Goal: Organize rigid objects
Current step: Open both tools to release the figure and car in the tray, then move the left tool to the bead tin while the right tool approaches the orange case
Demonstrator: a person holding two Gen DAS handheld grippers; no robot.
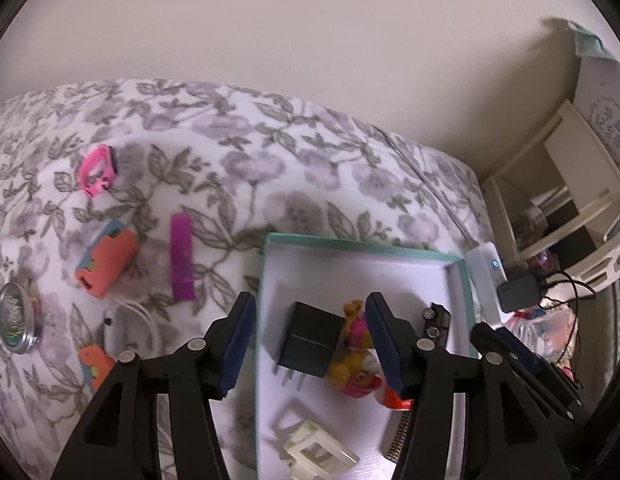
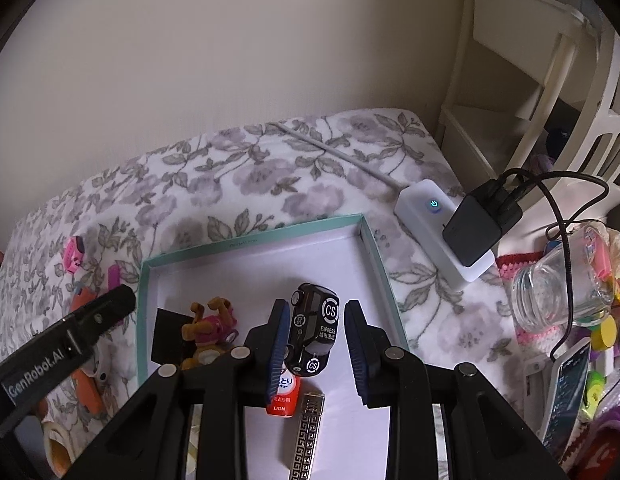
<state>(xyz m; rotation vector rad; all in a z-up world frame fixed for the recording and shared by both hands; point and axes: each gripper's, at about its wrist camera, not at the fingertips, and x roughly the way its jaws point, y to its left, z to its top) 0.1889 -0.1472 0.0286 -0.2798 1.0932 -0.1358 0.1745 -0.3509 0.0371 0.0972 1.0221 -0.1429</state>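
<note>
Dim, soft indoor light, slight motion blur, strong fisheye bending with dark corners

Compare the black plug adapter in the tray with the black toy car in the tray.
The plug adapter is a plain, unmarked cube with metal prongs; the toy car is rounded, with wheels and white lettering. The adapter lies near the tray's left side, the car further right. Both are black and lie inside the tray.
</note>
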